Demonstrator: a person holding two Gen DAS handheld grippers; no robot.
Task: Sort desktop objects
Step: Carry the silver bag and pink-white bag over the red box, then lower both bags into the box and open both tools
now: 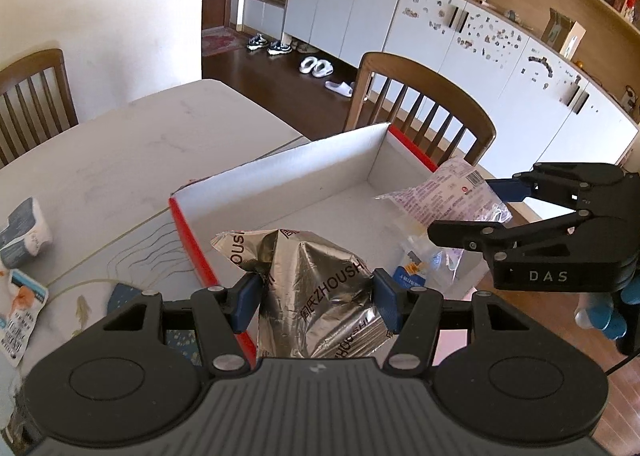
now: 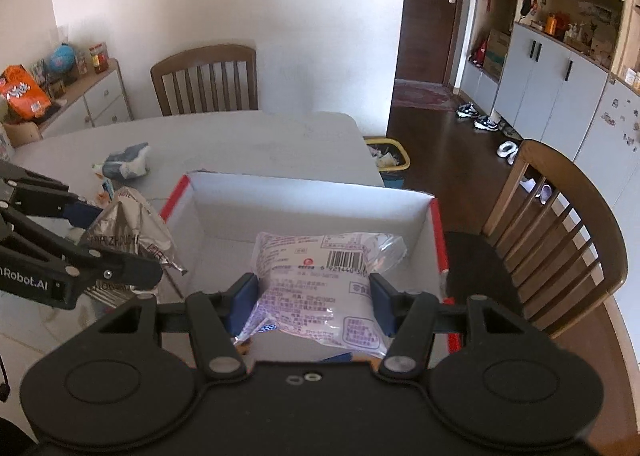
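A white cardboard box with red edges (image 1: pixel 280 191) is sitting open on the table (image 1: pixel 120 159), and its floor is showing bare, with no item resting on it that can be made out. The silver foil bag (image 1: pixel 316 288) is hanging over the box's near left corner, its long axis running away from the left wrist camera toward the box, its crumpled top pointing forward. The left gripper (image 1: pixel 318 302) is standing partly open with both blue pads pressing the foil bag's sides, gripping it. The clear printed packet (image 2: pixel 320 284) is hovering over the box interior, lengthwise away from the right wrist camera, barcode end pointing toward the far wall. The right gripper (image 2: pixel 314 302) is likewise partly open, its pads clamping the packet's two sides. Other packets (image 1: pixel 24 232) are lying on the table to the left of the box.
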